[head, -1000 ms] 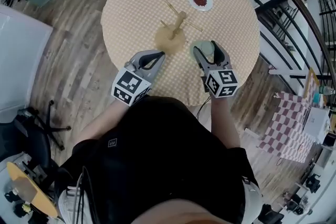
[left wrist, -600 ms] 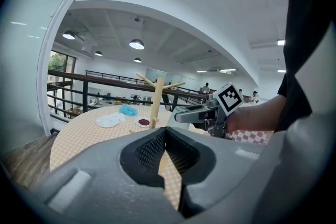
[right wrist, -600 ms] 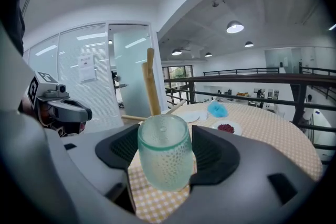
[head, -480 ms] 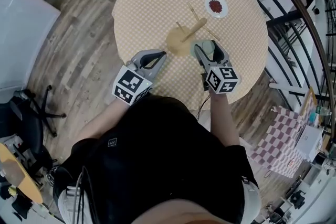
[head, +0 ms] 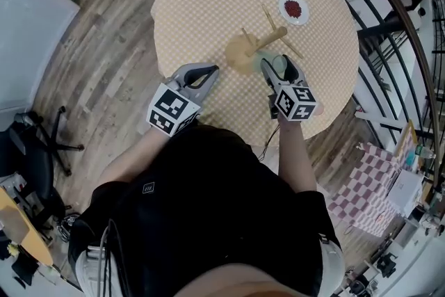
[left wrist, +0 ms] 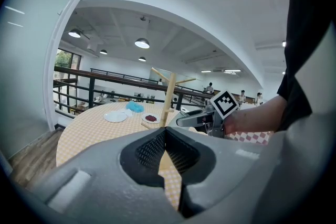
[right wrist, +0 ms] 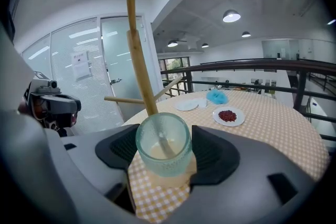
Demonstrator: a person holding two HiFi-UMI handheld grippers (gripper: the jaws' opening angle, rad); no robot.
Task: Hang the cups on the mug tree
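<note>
1. The right hand-held gripper point(head: 278, 65), carrying the cup point(right wrist: 163, 152), now sits closer to the mug tree point(head: 259, 46), with the cup just beside the tree's round base.
2. The left hand-held gripper point(head: 208, 69) now lies further from the mug tree's base, nearer the desk point(head: 201, 3) edge.
3. The head view swings, so the desk now shows further right.

Pale green dimpled cup point(right wrist: 163, 150); tan-white checked tablecloth point(head: 201, 10); light wooden mug tree point(head: 243, 55).
</note>
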